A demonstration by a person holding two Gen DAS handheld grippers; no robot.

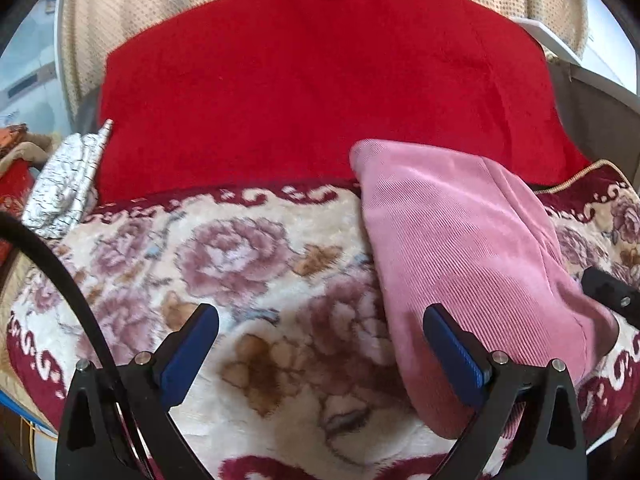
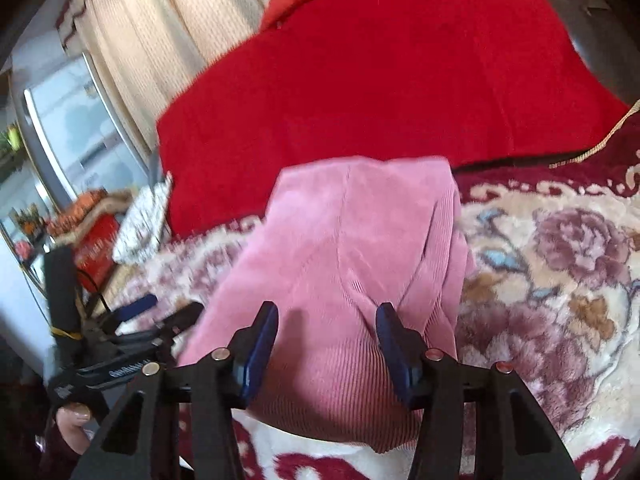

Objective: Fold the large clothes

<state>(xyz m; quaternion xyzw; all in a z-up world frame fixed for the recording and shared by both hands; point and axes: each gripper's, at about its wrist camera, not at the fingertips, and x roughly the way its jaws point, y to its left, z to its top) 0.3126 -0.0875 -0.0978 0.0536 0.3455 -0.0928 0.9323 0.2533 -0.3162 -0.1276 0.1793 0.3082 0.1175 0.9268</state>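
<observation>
Pink ribbed clothing (image 2: pixel 340 264) is lying in a folded strip on the flowered blanket (image 1: pixel 224 264), with its far end touching the edge of the red blanket (image 1: pixel 320 88) behind it. In the right wrist view, the right gripper (image 2: pixel 326 326) is hovering over the near end of this strip. Its jaws are standing partly apart with the cloth under and between them, and the pads are not pressing on anything that I can see, so nothing is being held yet. The left gripper (image 1: pixel 320 340) is waiting beside the garment with its jaws wide apart; one finger is lying over the left edge of the pink cloth and the other over the bare flowered blanket.

What could go wrong, in my judgement: the cloth is lying in several layers here, so the right gripper may be pinching only the top layer, and then the fold would be opening when lifted. The soft pile of the flowered blanket could also be getting caught together with the garment. A silver patterned bundle (image 1: pixel 66 188) is resting near the left end of the red blanket, well apart from the work.
</observation>
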